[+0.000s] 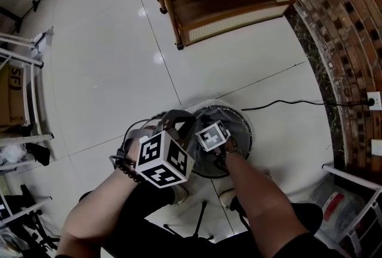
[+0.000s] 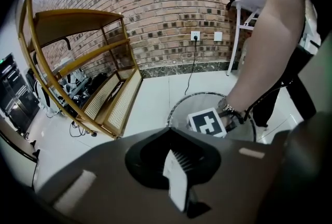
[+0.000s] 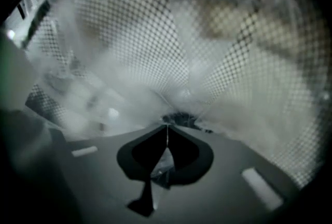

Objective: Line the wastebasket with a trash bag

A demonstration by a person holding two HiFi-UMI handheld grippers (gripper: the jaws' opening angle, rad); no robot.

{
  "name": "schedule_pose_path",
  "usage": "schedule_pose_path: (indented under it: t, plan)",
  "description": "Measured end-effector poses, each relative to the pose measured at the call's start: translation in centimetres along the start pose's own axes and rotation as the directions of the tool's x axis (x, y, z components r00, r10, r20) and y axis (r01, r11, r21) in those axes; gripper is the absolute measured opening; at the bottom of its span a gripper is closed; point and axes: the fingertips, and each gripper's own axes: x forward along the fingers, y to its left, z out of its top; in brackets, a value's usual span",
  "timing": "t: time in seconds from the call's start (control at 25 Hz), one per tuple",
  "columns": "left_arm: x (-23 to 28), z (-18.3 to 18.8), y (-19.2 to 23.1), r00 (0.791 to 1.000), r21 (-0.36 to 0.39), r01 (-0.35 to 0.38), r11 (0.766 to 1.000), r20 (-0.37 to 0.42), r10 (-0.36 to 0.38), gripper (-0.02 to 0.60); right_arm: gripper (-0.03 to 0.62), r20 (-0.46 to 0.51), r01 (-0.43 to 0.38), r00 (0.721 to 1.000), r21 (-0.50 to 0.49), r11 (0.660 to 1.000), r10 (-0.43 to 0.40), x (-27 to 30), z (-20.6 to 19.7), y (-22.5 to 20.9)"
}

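Note:
A round black mesh wastebasket (image 1: 243, 124) stands on the white tile floor in front of me. A clear trash bag (image 1: 203, 106) lies over its rim and down inside. My right gripper (image 3: 167, 125) reaches steeply down into the basket. Its jaws are shut on a crumple of the clear bag (image 3: 207, 78), whose pleats fan out from the tips against the mesh wall (image 3: 129, 36). In the head view only its marker cube (image 1: 212, 135) shows. My left gripper (image 2: 168, 132) is shut at the near-left rim (image 2: 181, 101); no film shows between its jaws.
A wooden shelf bench (image 1: 227, 6) stands behind the basket, and a curved brick wall (image 1: 346, 42) runs along the right. A black cable (image 1: 286, 103) runs across the floor to a wall outlet (image 1: 374, 100). White racks (image 1: 24, 54) stand left and at lower right (image 1: 352, 191).

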Motion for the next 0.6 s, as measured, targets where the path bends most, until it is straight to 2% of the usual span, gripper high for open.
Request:
schedule_pose_path:
  t: [0.12, 0.24, 0.36, 0.48, 0.6]
  plan:
    - [0.1, -1.1, 0.1, 1.000, -0.016, -0.017, 1.000, -0.008, 0.017, 0.002, 0.009, 0.059, 0.024, 0.998, -0.013, 1.000, -0.023, -1.9, 0.9, 0.0]
    - [0.2, -1.7, -0.2, 1.000, -0.050, -0.024, 0.998, -0.003, 0.024, 0.002, 0.009, 0.071, 0.029, 0.997, 0.014, 0.999, -0.029, -4.9, 1.4, 0.2]
    - [0.1, -2.0, -0.8, 1.000, -0.077, -0.025, 0.997, 0.008, 0.025, 0.002, 0.009, 0.122, 0.038, 0.992, 0.033, 0.999, -0.041, -8.3, 2.5, 0.9]
    - [-0.4, -1.9, -1.1, 0.999, -0.101, -0.034, 0.994, 0.010, 0.035, 0.002, 0.003, 0.123, 0.020, 0.992, 0.100, 0.995, -0.033, -9.9, 1.3, 1.6]
    - [-1.3, -1.7, -1.2, 0.999, -0.098, -0.054, 0.994, 0.003, 0.055, 0.002, 0.003, 0.194, 0.082, 0.976, 0.091, 0.992, -0.099, -12.9, 2.4, 0.9]
